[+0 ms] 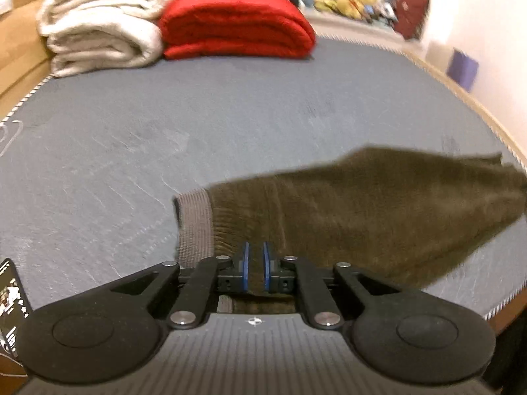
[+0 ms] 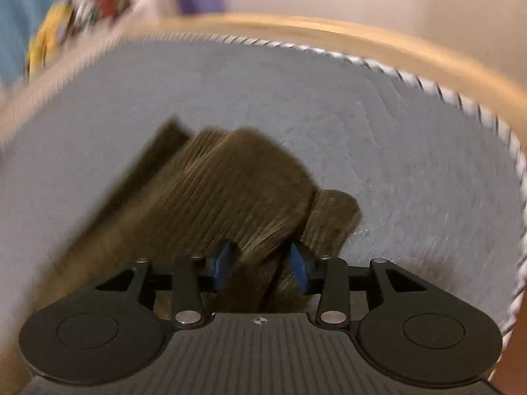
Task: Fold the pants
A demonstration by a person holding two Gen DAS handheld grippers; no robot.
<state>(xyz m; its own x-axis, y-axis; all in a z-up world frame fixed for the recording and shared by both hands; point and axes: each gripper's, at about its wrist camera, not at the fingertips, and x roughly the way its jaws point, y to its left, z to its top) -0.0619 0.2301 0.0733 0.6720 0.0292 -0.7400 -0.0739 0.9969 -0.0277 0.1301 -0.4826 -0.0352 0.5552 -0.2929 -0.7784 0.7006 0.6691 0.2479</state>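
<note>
Two of my grippers grip one pair of brown pants [image 1: 362, 210] over the grey mattress [image 1: 164, 125]. My left gripper [image 1: 256, 265] is clenched on the fabric just beside the ribbed waistband [image 1: 194, 227], the cloth trailing off to the right. My right gripper [image 2: 262, 265] clamps a bunched fold of the pants [image 2: 230, 191]. Folded cream blankets [image 1: 98, 23] and a red blanket [image 1: 234, 23] sit well apart at the far end. I see no containers.

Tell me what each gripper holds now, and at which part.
Both hold the brown corduroy pants. The left gripper is shut on the fabric just beside the ribbed waistband. The right gripper clamps a bunched fold; which part cannot be told.
</note>
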